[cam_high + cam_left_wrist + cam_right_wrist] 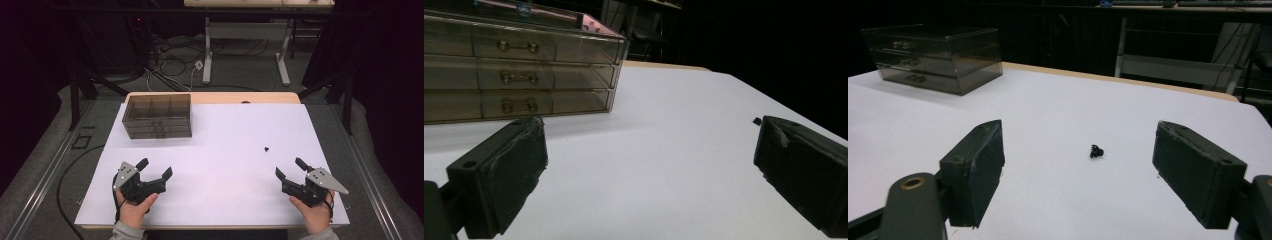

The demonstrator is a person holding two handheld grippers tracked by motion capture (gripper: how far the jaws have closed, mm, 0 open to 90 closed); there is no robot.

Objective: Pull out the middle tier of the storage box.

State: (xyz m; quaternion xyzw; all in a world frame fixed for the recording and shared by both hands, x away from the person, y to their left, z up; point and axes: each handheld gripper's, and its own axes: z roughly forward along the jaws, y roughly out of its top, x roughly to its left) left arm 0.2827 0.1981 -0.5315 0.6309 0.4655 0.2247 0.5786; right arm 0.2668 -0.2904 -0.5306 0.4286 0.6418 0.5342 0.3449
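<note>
A smoky clear drawer box (157, 116) with three drawers stands at the table's far left; the same drawer box (519, 75) shows its handles in the left gripper view, and the drawer box (933, 57) sits far left in the right gripper view. A small black object (267, 148) lies on the white sheet right of centre, and that black object (1096, 151) lies ahead of my right jaws. My left gripper (155, 168) rests near the front left, open and empty. Open and empty too, my right gripper (290, 167) sits near the front right.
The white sheet (225, 150) covers a wooden table (215, 97). Behind it stand a white table frame (245, 45) and floor cables (170, 60). Dark stands flank both sides.
</note>
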